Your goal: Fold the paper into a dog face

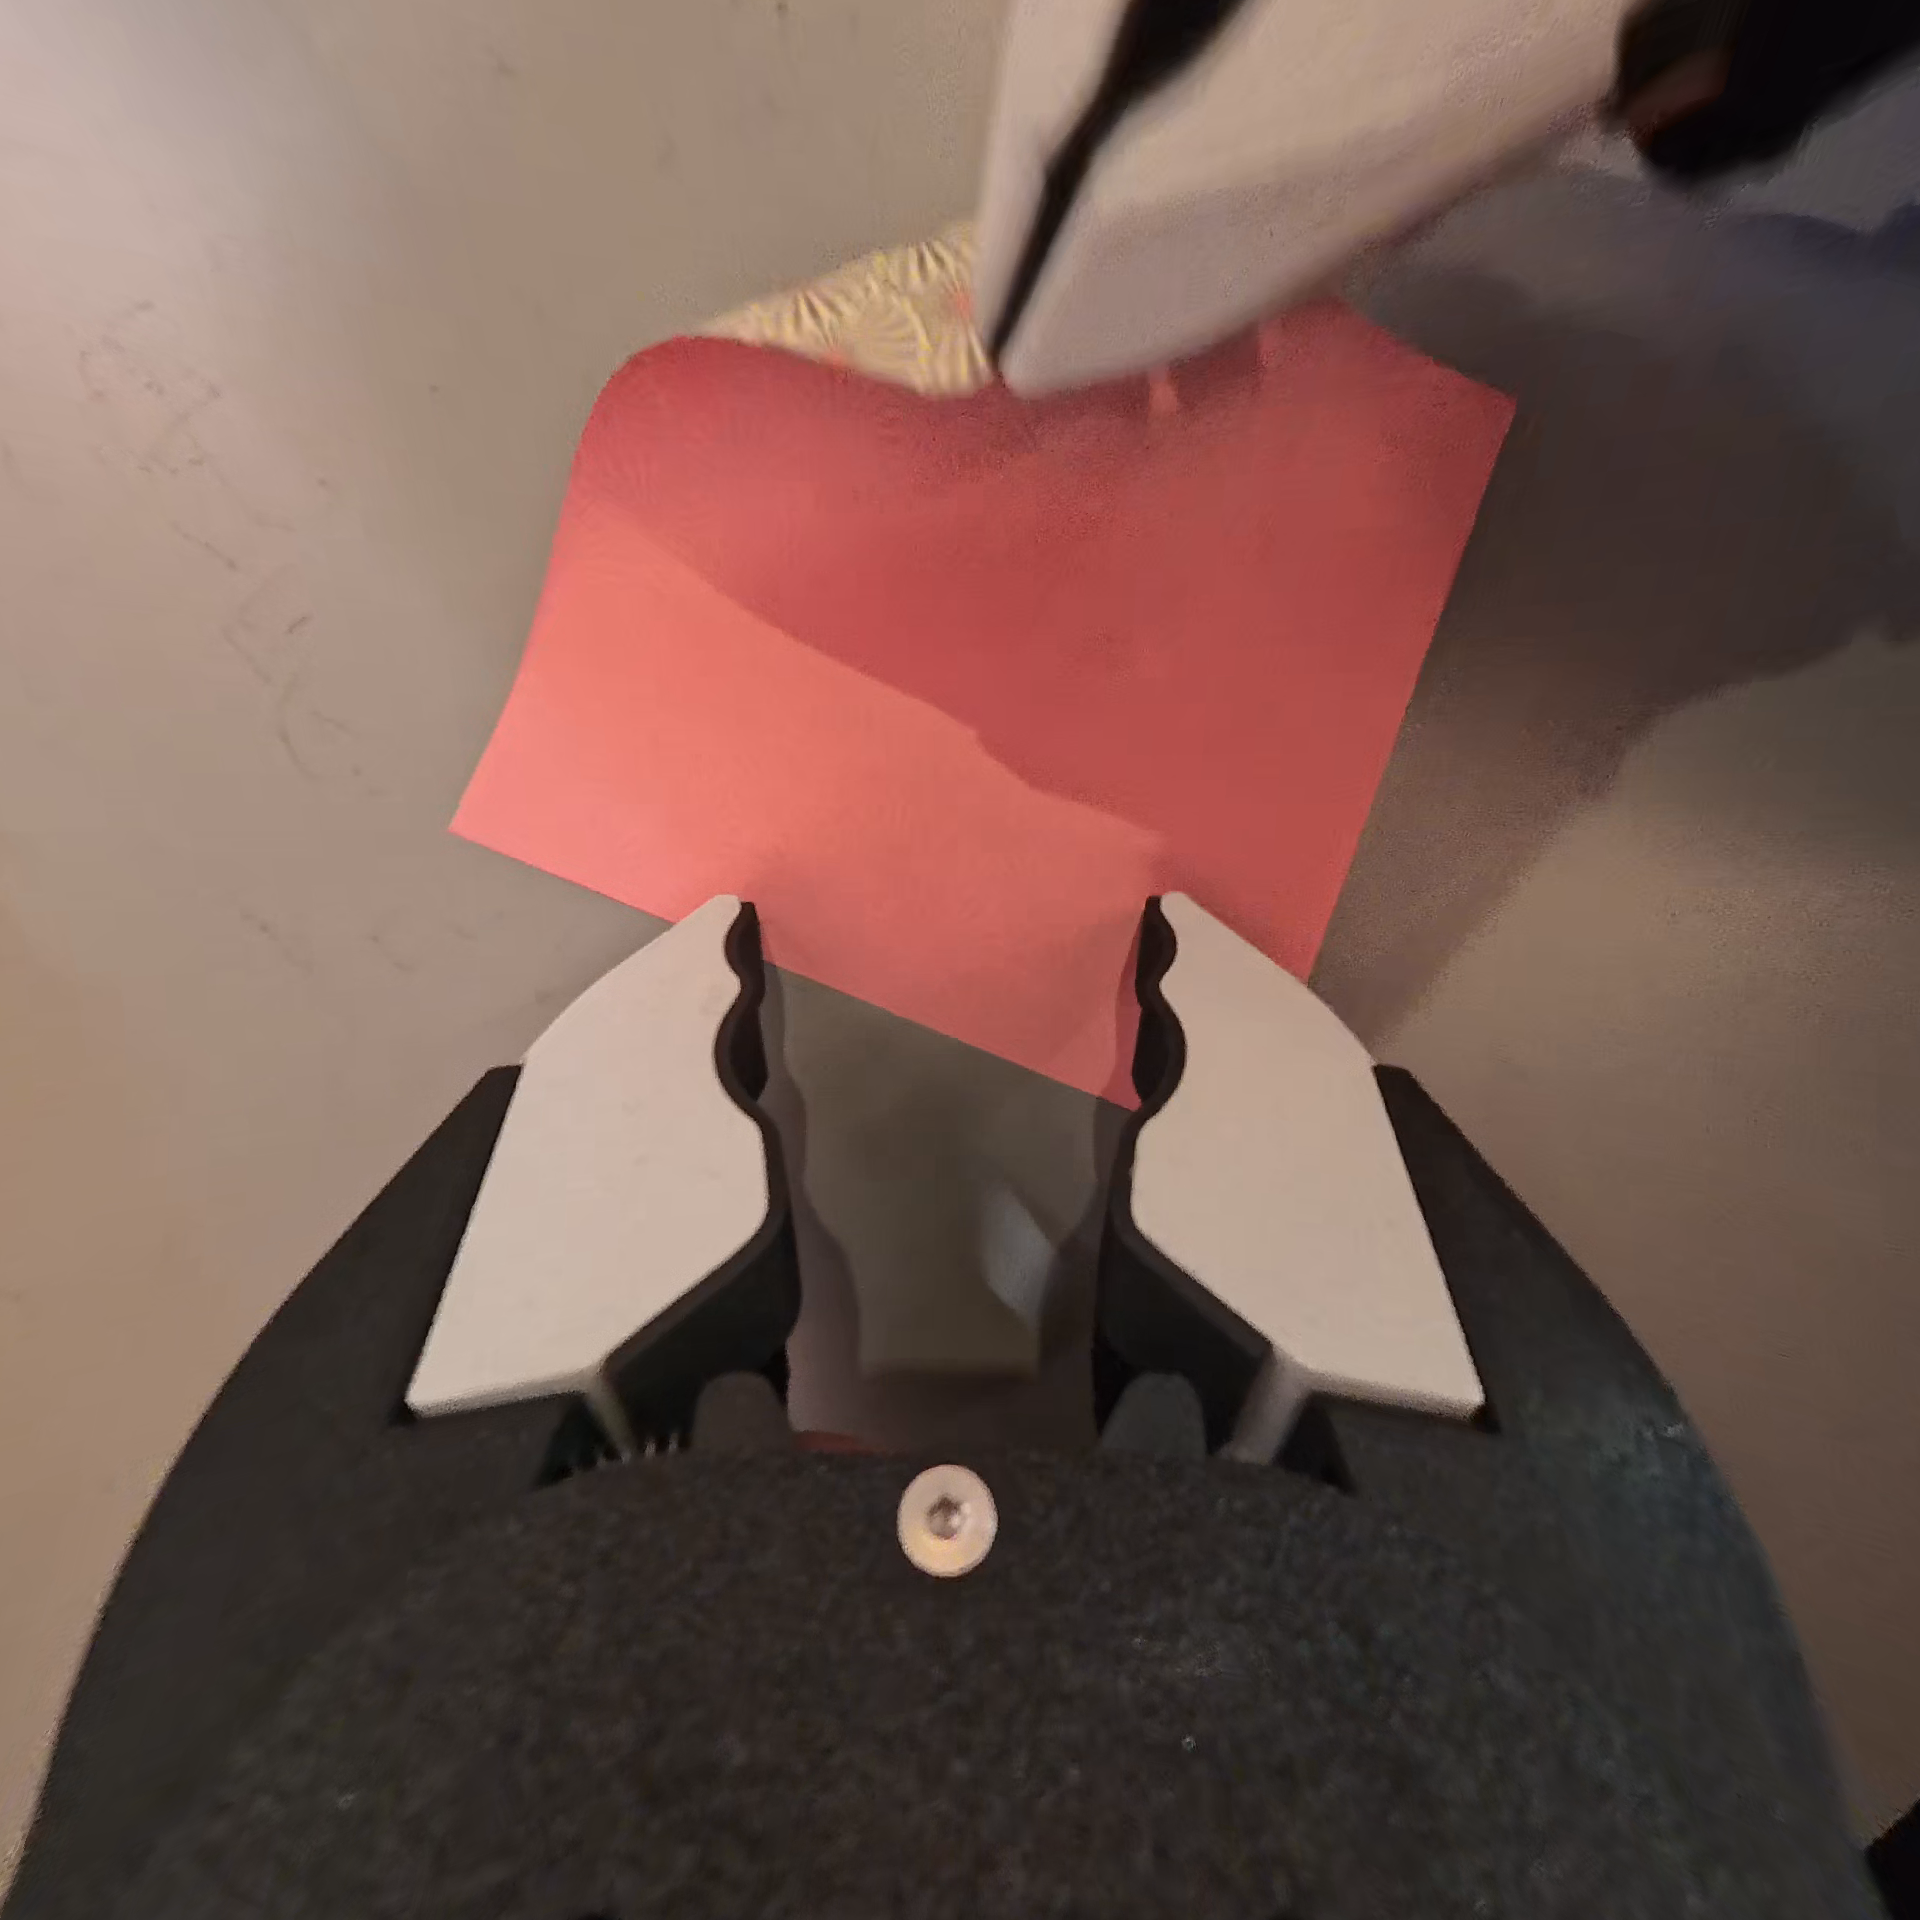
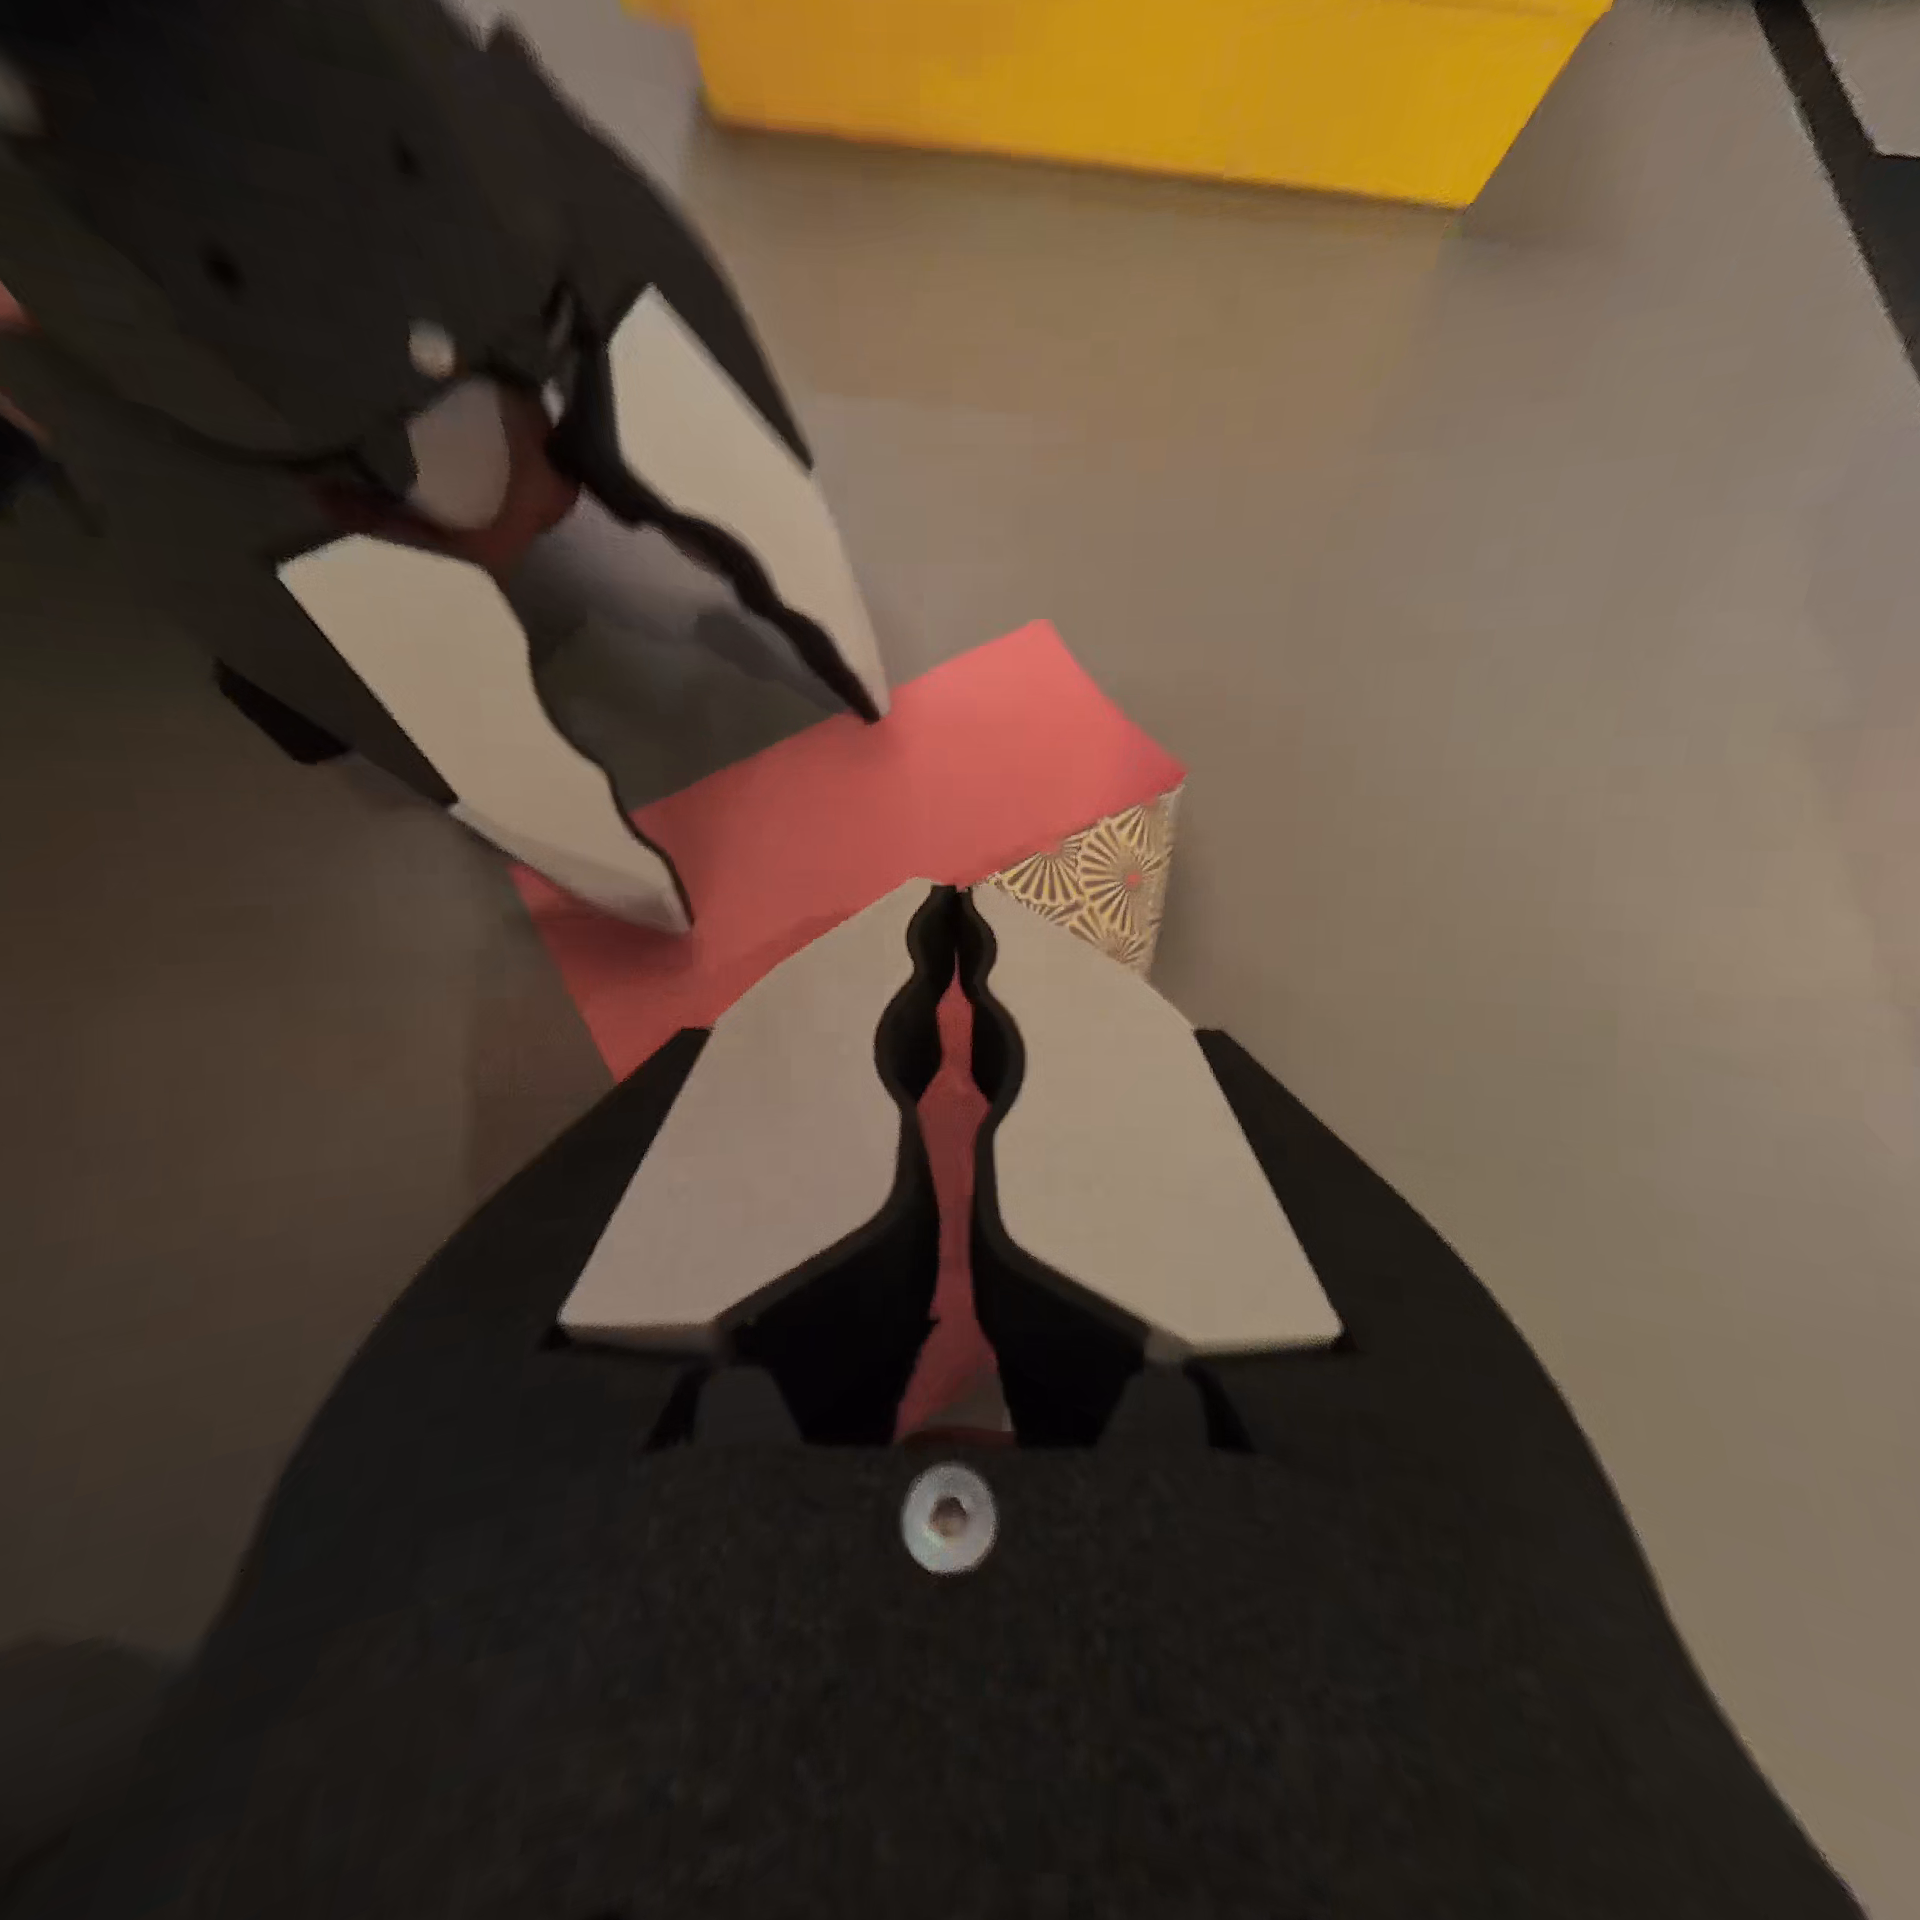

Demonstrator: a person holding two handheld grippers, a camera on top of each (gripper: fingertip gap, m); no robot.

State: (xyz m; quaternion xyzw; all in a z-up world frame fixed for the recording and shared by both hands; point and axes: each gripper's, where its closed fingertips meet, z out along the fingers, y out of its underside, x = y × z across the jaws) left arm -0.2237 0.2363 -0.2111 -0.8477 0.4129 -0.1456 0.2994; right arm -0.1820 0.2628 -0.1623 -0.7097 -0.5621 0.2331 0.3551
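Paper pinched, corner up.
My right claw (image 2: 951,902) clenches the salmon-pink square paper (image 1: 966,665), patterned underside showing; my left claw (image 1: 948,914) sits released over its near edge on the grey bench (image 1: 260,520).

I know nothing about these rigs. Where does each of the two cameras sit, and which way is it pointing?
Left wrist view: sits on the left claw, looking along its open fingers at the salmon-pink sheet of paper; the right claw shows beyond.
Right wrist view: sits on the right claw, shut at the paper's edge; a yellow plastic bin stands behind.
Shared: paper, both claws, grey tabletop.
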